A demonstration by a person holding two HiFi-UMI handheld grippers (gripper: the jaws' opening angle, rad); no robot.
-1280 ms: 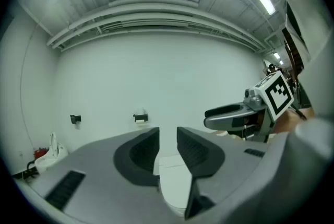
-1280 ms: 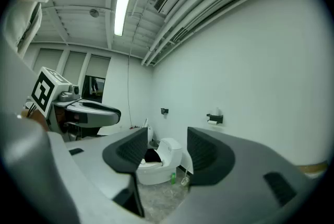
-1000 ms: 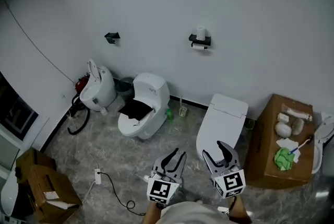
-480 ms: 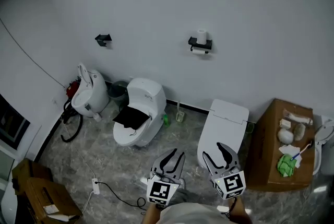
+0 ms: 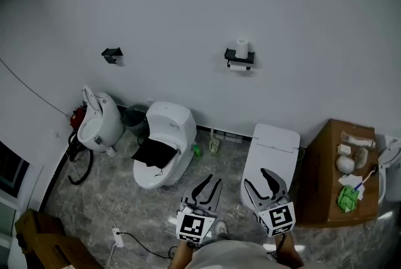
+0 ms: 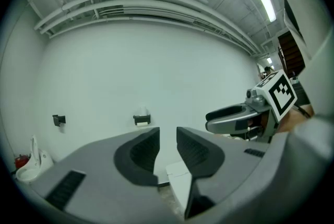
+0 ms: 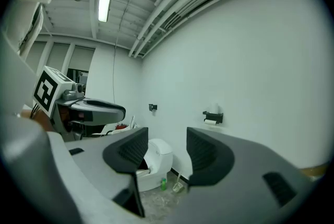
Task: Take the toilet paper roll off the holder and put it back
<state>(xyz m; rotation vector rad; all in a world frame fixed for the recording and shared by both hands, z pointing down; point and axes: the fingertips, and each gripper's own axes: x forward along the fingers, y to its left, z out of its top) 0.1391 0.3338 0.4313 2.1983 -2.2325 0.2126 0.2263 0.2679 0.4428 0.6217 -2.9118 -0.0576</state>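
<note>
The toilet paper roll (image 5: 242, 48) stands upright on top of the black holder (image 5: 240, 59), which is fixed high on the white wall (image 5: 301, 23), well apart from both grippers. The left gripper (image 5: 213, 182) hangs low over the grey floor (image 5: 119, 199), its jaws parted by a narrow gap with nothing between them. The right gripper (image 5: 257, 178), just beside it, has its jaws spread wider and is also empty. Along the foot of the wall stand a white toilet (image 5: 169, 130) with a black cloth (image 5: 152, 153) over its bowl and a closed toilet (image 5: 270, 147); a cardboard box (image 5: 326, 180) sits at the floor's right edge.
</note>
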